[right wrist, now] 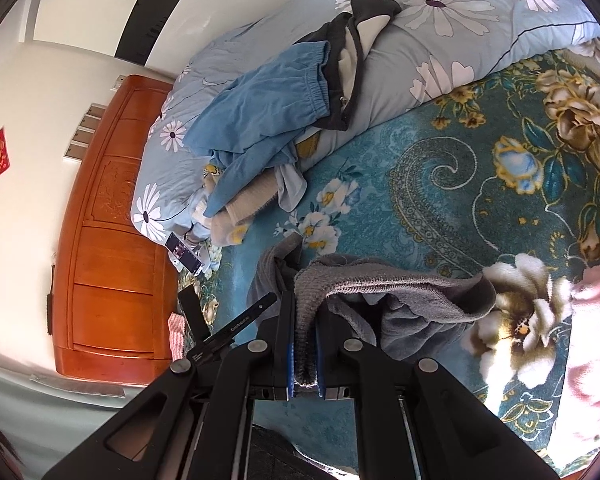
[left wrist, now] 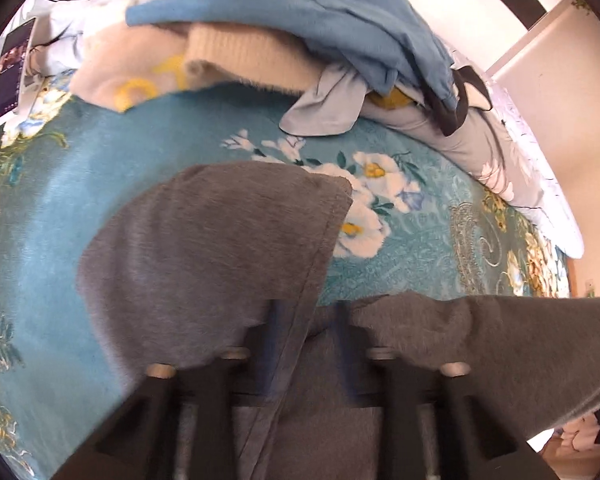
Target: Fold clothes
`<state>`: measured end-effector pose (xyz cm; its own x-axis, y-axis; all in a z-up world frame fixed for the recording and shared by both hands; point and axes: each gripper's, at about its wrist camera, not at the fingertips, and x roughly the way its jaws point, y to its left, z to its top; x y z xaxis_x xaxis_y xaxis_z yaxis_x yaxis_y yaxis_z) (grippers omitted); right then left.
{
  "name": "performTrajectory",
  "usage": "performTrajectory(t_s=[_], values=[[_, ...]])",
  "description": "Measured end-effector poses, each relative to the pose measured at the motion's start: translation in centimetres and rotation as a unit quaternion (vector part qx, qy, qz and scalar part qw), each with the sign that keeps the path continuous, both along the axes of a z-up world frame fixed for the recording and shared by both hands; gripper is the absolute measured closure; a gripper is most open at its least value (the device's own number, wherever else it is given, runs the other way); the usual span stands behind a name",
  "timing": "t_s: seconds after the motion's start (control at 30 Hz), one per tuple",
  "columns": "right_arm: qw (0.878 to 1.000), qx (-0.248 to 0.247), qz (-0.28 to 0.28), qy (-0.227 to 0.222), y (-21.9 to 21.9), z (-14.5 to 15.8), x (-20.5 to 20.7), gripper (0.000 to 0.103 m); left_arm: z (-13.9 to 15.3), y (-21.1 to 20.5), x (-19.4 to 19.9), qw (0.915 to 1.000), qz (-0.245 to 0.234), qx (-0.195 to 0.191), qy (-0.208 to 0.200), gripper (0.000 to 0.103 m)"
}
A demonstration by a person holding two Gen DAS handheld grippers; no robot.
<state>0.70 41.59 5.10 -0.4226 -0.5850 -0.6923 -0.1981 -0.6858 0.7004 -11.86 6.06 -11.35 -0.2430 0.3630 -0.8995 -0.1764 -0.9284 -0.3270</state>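
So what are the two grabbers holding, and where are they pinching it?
The right gripper pinches the grey garment by its ribbed edge. The left gripper has grey cloth between its fingers, but whether it is pinching is unclear.

Both wrist views look steeply down, close over the teal floral plush blanket (left wrist: pixel 40 208). They share the heap of blue and cream clothes (left wrist: pixel 320 20), at twelve o'clock left, ten o'clock right.

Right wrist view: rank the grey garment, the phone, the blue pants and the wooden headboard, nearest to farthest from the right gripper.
1. Grey garment: clamped in the right gripper.
2. Phone: up and left, on the bed's edge.
3. Blue pants: farther up, on the floral quilt.
The headboard stands off to the left; its rank against phone and pants is too close to call.
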Motion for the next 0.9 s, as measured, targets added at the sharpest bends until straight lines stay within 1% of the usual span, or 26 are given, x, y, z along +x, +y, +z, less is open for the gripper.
performTrajectory(t_s=[0.07, 0.13, 0.17, 0.2, 0.23, 0.27, 0.3, 0.4, 0.47, 0.53, 0.63, 0.7, 0.77, 0.83, 0.9], values=[[1.0, 0.003, -0.004, -0.004, 0.2, 0.0, 0.0, 0.094, -0.4, 0.4, -0.4, 1.0, 0.003, -0.005, 0.001, 0.055], [1.0, 0.006, -0.008, -0.007, 0.4, 0.1, 0.0, 0.094, -0.6, 0.2, -0.8, 0.9999, 0.01, -0.006, 0.003, 0.058], [1.0, 0.007, -0.01, -0.009, 0.5, 0.0, 0.0, 0.094, -0.7, 0.0, -1.0, 0.9999, 0.014, -0.007, 0.004, 0.063], [1.0, 0.007, -0.011, -0.01, 0.5, 0.0, 0.0, 0.094, -0.7, -0.2, -1.2, 0.9998, 0.018, -0.004, 0.004, 0.084], [1.0, 0.008, -0.013, -0.012, 0.5, 0.0, 0.0, 0.094, -0.7, -0.6, -1.3, 0.9997, 0.022, 0.006, 0.001, 0.094], [1.0, 0.008, -0.014, -0.013, 0.5, 0.0, -0.1, 0.094, -0.7, -1.1, -1.4, 0.9994, 0.028, 0.02, 0.0, 0.098], [1.0, 0.008, -0.014, -0.013, 0.5, 0.0, -0.1, 0.094, -0.5, -1.7, -1.4, 0.9988, 0.037, 0.033, 0.002, 0.098], [1.0, 0.008, -0.011, -0.012, 0.2, 0.0, -0.3, 0.094, 0.2, -3.1, -1.4, 0.998, 0.059, 0.008, 0.021, 0.099], [1.0, 0.008, -0.008, -0.009, -0.1, 0.2, -0.4, 0.094, 0.6, -4.4, -1.4, 0.9963, 0.081, 0.016, 0.026, 0.099], [1.0, 0.009, -0.005, -0.006, -0.4, 0.4, -0.3, 0.094, 1.4, -6.3, -1.1, 0.9928, 0.111, 0.021, 0.04, 0.099], [1.0, 0.007, -0.006, 0.001, -0.4, 0.7, 0.0, 0.094, 3.3, -10.4, -0.6, 0.9842, 0.161, 0.027, 0.069, 0.099], [1.0, 0.005, -0.008, 0.004, -0.3, 0.8, 0.2, 0.094, 4.7, -13.7, -0.3, 0.9759, 0.197, 0.027, 0.089, 0.099], [1.0, 0.003, -0.013, 0.006, 0.0, 0.9, 0.5, 0.094, 6.4, -17.8, 0.4, 0.9636, 0.241, 0.03, 0.112, 0.099], [1.0, -0.002, -0.022, 0.01, 0.2, 0.9, 0.8, 0.094, 7.8, -22.3, 1.6, 0.9492, 0.285, 0.032, 0.131, 0.099], [0.999, -0.007, -0.034, 0.014, 0.7, 0.9, 1.2, 0.094, 8.3, -26.7, 3.5, 0.9356, 0.326, 0.03, 0.133, 0.099]])
